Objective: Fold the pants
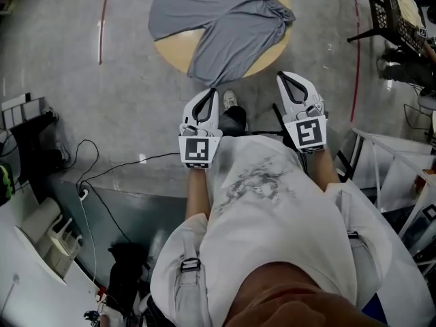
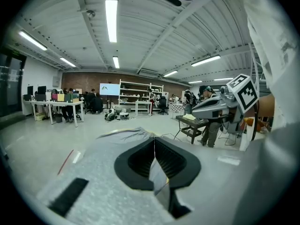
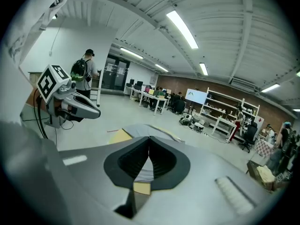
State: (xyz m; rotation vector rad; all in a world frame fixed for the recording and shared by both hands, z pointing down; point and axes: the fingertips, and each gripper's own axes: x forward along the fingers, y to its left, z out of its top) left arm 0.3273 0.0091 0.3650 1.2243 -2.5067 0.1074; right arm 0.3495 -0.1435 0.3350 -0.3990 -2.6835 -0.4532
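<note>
Pants (image 1: 219, 20) on round table (image 1: 176, 52), beyond left claw (image 1: 214, 92), right claw (image 1: 282, 78), both pressed together

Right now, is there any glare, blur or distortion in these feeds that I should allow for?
Head view: even light, pants sharp, small glints on the floor, the bottom edge soft. Left gripper view: heavy fisheye bend, dark corners, ceiling lamp blown white. Right gripper view: same bend and dark corners.
</note>
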